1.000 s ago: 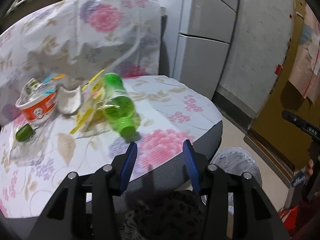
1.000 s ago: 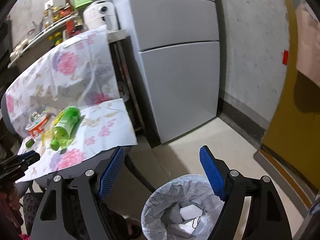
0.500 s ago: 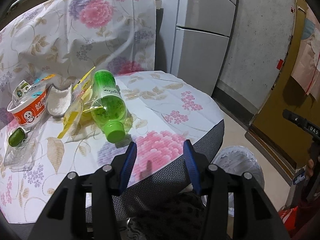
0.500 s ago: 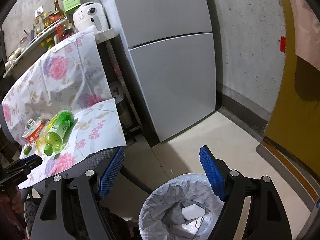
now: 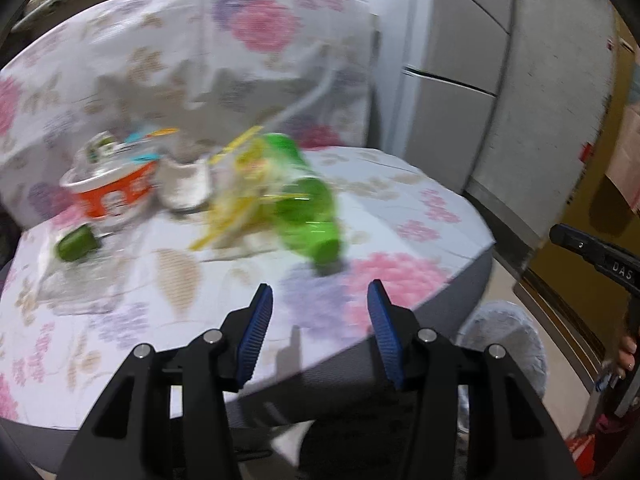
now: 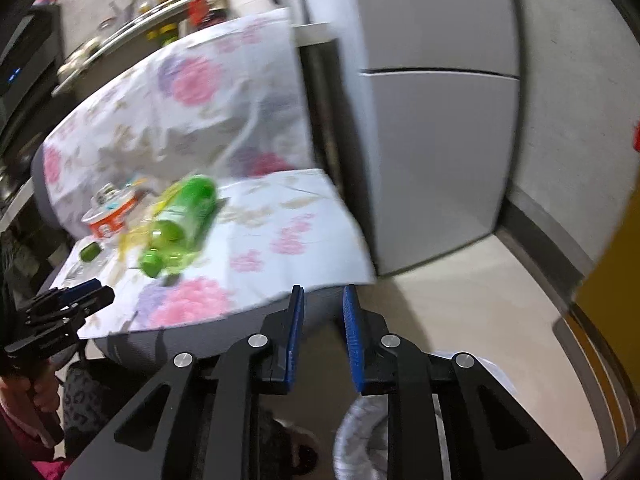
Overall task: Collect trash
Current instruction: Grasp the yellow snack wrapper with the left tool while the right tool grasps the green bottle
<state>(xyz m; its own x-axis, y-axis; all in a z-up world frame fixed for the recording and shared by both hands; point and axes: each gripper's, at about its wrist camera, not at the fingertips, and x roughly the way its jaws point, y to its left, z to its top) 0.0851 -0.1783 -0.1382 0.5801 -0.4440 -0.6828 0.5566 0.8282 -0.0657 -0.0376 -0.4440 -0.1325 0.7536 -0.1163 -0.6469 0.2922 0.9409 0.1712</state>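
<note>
Trash: lying in a cluster on the flowered cloth [image 5: 400, 200] covering a chair seat.
Bottle [image 5: 308, 212]: green, resting on its side, cap end pointing toward the left gripper, touching the yellow wrapper [image 5: 236, 200] beside it.
Bowl [image 5: 112, 188]: orange and white, sitting at the far left of the cluster, just beside a white cup [image 5: 184, 184].
Cap [image 5: 76, 243]: small, green, lying near the bowl on a clear plastic sheet.
Left gripper [image 5: 318, 294]: hovering over the cloth, near the bottle's cap end, blue pads spread wide, holding nothing.
Right gripper [image 6: 322, 294]: hanging off the seat's edge, pads standing a narrow gap apart, gripping nothing.
Bin [image 5: 504, 340]: white-lined, sitting on the floor beside the chair, below the right gripper.
Fridge [image 6: 432, 120]: grey, standing behind the chair.
</note>
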